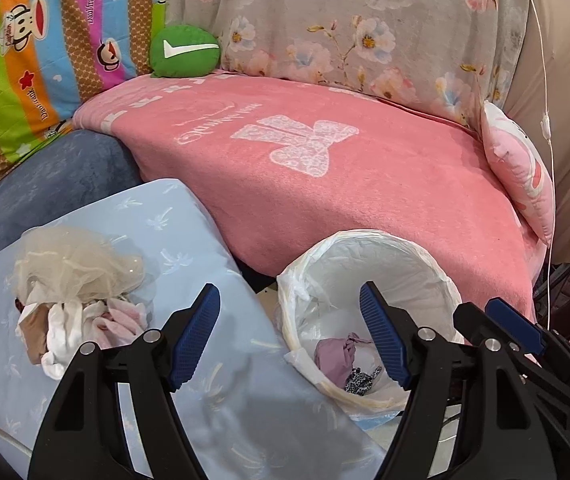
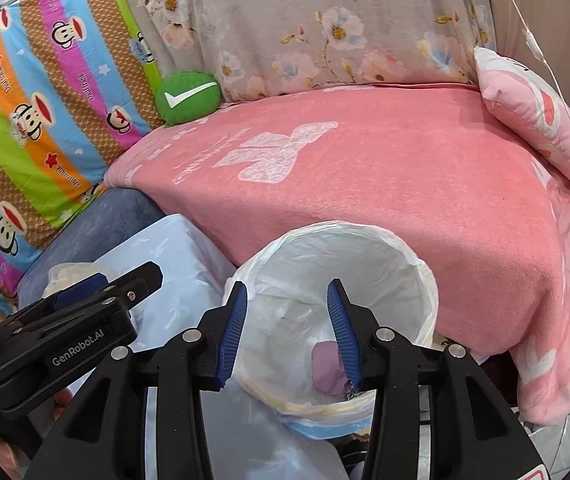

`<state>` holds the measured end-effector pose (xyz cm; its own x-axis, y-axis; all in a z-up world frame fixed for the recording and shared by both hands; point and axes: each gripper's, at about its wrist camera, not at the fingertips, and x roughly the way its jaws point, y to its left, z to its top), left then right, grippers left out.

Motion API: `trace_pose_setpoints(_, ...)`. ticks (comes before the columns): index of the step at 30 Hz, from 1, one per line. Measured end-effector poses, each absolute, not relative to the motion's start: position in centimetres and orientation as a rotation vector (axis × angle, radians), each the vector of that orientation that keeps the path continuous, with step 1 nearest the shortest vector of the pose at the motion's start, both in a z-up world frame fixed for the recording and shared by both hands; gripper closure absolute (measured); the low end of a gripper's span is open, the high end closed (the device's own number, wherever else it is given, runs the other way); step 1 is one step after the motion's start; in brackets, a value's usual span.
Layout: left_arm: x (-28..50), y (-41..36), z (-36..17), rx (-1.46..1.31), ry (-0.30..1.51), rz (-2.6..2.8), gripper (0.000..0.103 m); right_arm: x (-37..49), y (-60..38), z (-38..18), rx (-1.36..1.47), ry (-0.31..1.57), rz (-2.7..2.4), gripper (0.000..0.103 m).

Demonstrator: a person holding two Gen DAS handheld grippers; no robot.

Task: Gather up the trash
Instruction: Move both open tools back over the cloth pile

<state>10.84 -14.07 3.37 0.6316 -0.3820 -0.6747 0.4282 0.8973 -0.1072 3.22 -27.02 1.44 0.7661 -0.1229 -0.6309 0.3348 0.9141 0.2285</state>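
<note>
I can see a crumpled purple scrap (image 1: 335,354) lying in the white-lined bin (image 1: 369,248), plus a tulle-and-tissue pile (image 1: 73,280) heaped on the blue cushion (image 1: 189,236).

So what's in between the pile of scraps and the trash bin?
Just bare light blue cloth, seen in the left wrist view, between the scrap pile and the bin; the left gripper's open fingers hover above it.

A sofa seat under a pink blanket (image 1: 365,184) fills the frame's centre, a green check-mark cushion (image 1: 184,53) at its upper left and a pink pillow (image 1: 521,176) at right. Lower left, a pale blue cushion (image 1: 189,240) carries a heap of crumpled scraps (image 1: 73,296)
</note>
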Motion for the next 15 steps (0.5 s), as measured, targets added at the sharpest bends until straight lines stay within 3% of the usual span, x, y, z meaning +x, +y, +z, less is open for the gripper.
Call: trace_pose_setpoints(15, 10.3, -8.4, 3.4, 0.007, 0.754, -0.375, 0.034, 3.5, -22.0, 2.3, 0.284, 0.658, -0.179, 0.054)
